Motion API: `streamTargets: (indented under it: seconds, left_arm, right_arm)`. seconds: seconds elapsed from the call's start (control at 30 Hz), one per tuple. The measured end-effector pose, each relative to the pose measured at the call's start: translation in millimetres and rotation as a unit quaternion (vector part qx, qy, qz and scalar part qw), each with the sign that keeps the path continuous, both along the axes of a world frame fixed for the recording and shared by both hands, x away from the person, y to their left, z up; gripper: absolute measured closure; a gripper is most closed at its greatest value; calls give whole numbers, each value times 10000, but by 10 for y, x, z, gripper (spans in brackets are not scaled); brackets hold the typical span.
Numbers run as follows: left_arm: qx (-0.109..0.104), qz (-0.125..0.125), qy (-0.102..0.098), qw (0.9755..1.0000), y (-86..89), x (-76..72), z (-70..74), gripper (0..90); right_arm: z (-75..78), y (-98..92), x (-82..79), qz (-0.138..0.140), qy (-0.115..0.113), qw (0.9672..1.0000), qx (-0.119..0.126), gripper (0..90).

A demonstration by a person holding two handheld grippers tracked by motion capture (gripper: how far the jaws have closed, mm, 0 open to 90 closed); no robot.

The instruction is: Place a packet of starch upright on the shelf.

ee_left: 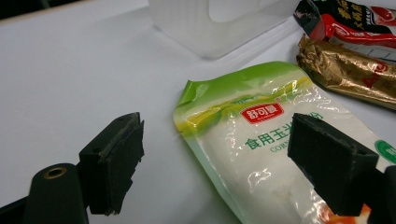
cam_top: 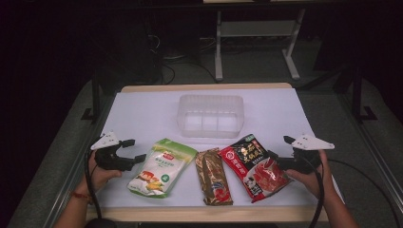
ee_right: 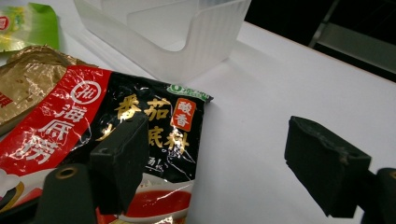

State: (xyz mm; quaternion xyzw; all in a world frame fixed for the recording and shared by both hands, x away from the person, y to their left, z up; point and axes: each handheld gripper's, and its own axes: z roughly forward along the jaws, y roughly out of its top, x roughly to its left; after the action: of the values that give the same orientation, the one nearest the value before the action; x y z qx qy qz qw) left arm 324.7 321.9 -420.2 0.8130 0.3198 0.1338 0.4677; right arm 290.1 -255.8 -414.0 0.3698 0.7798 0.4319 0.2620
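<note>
Three food pouches lie in a row near the table's front edge: a green and white pouch (cam_top: 161, 168) (ee_left: 261, 140), a gold pouch (cam_top: 214, 177) (ee_left: 350, 70) (ee_right: 28, 84), and a red and black pouch (cam_top: 253, 166) (ee_right: 116, 126) (ee_left: 345, 18). Behind them stands a clear plastic bin (cam_top: 210, 115) (ee_left: 210, 23) (ee_right: 163, 32). My left gripper (cam_top: 132, 150) (ee_left: 215, 163) is open just left of the green pouch, its jaws straddling the pouch's edge without touching. At the right edge of the red and black pouch my right gripper (cam_top: 280, 148) (ee_right: 215, 163) stands open, empty.
The white table top (cam_top: 142, 109) has bare room left, right and behind the bin. Beyond the far edge are dark floor, cables and the white legs of a desk (cam_top: 218, 47).
</note>
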Motion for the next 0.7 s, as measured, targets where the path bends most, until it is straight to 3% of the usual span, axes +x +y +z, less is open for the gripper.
streamTargets:
  seconds: [0.13, 0.2, 0.23, 0.5, 0.57, 0.63, 0.7]
  left_arm:
    - [251, -260, 245, 9990, -136, 99, -120, 175]
    - [313, -266, 230, 9989, -159, 112, -142, 175]
    - [329, -280, 365, 9984, -177, 140, -181, 175]
    - [286, -419, 750, 9959, -245, 248, -282, 160]
    - [267, -480, 890, 9945, -272, 292, -297, 143]
    - [177, -583, 1166, 9913, -308, 348, -324, 141]
    - [295, -691, 1215, 9897, -357, 383, -309, 91]
  right_arm:
    - [-3, 18, 29, 24, 48, 10000, 3, 218]
    - [2, 24, 36, 29, 47, 10000, -1, 218]
    - [13, 51, 69, 49, 47, 10000, -20, 221]
    - [-35, 149, 117, 193, 196, 9996, -89, 219]
    - [-41, 157, 122, 214, 225, 9995, -103, 220]
    - [-45, 161, 122, 214, 263, 9994, -99, 220]
    - [-58, 155, 124, 236, 351, 9991, -34, 223]
